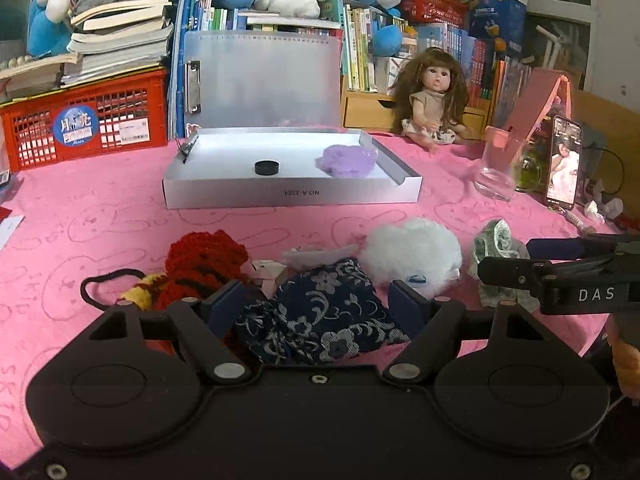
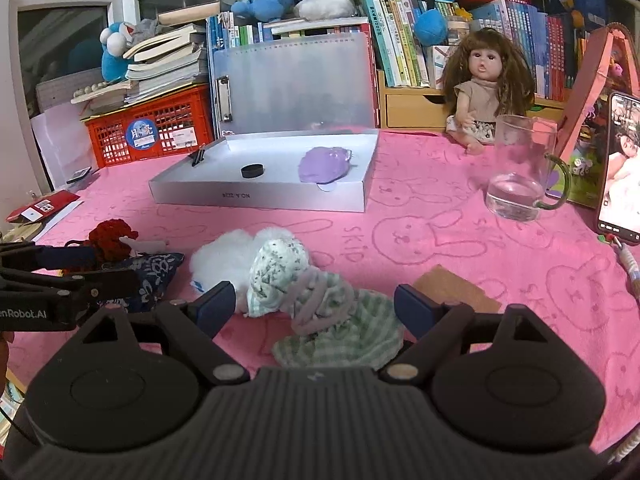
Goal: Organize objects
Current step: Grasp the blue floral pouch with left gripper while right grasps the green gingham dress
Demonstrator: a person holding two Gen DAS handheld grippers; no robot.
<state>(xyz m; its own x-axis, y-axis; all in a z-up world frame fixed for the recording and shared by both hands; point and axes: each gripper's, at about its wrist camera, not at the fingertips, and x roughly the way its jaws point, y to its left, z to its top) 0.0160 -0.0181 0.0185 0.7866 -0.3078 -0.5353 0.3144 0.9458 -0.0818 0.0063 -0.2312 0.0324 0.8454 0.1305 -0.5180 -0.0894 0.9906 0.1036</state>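
Observation:
My left gripper (image 1: 316, 304) hangs low over the pink cloth, and a navy floral fabric piece (image 1: 320, 320) lies between its spread fingers. I see no firm pinch on it. Left of it are a red knitted item (image 1: 204, 264) and a black hair tie (image 1: 100, 280); a white fluffy item (image 1: 412, 252) lies to its right. My right gripper (image 2: 316, 308) stands open around a green-and-white fabric bundle (image 2: 312, 304), with gaps on both sides. A shallow white box (image 1: 292, 196) farther back holds a purple scrunchie (image 1: 350, 160) and a black round piece (image 1: 267, 167).
A glass mug (image 2: 516, 168), a propped phone (image 2: 618, 168) and a doll (image 2: 488, 88) stand at the right. A brown card (image 2: 456, 288) lies beside my right gripper. A red crate (image 1: 88, 124), books and plush toys line the back.

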